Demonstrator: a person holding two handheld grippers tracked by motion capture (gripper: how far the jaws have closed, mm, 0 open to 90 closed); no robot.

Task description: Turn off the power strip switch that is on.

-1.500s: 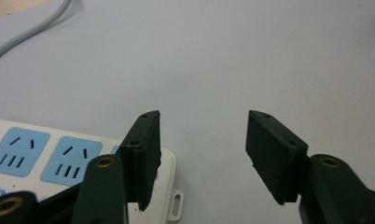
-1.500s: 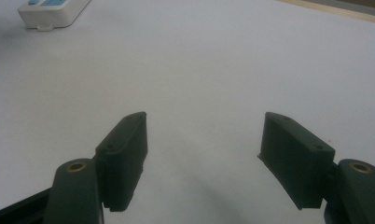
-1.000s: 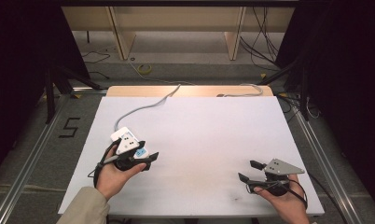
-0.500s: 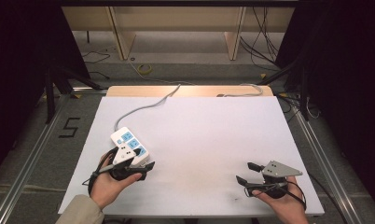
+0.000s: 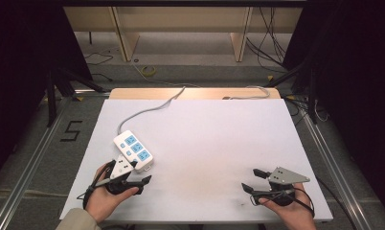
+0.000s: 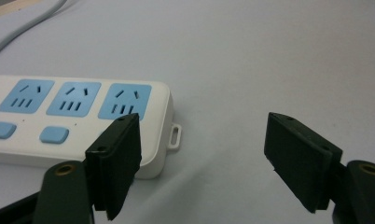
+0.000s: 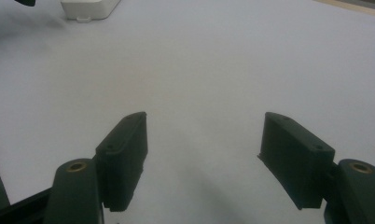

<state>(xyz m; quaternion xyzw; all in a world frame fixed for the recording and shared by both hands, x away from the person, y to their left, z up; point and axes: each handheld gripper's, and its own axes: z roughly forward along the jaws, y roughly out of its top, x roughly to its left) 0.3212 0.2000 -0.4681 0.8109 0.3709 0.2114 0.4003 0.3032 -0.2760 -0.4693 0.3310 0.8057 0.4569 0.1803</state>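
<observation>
— White plastic is what the observer is noting first: a white rectangular power strip (image 5: pixel 133 151) with three blue socket faces and small blue switches is lying on the pale bench (image 5: pixel 219 143), toward its left half. Where is it sitting relative to the left tool (image 5: pixel 143 173)?

— It is lying just beyond and slightly to the left of that tool, with the strip's near end just beside the left jaw. In the left gripper view the white rectangular power strip (image 6: pixel 78 119) is sitting behind the left jaw rather than in the gap, so the jaws are not enclosing it.

— And its long axis?

— It is running diagonally in the high view, from the near end by the left hand (image 5: pixel 107 196) toward the far left, where its grey cable (image 5: pixel 152 109) is trailing off toward the bench's far edge.

— Are the left jaws clamping anything?

— No. They are standing wide apart, having just been opening, with only bare bench between them.

— Which hand is nearer?

— The left one, clearly. The right tool (image 5: pixel 252 181) is waiting well apart, near the bench's right front corner, its jaws also standing apart over bare surface. From there the strip's end (image 7: pixel 90 8) is showing far off at the top.

— So the coming move is depending on what, in the observer's judgement?

— Probably on swinging the left tool leftward so the strip's narrow end falls between the jaws.
</observation>
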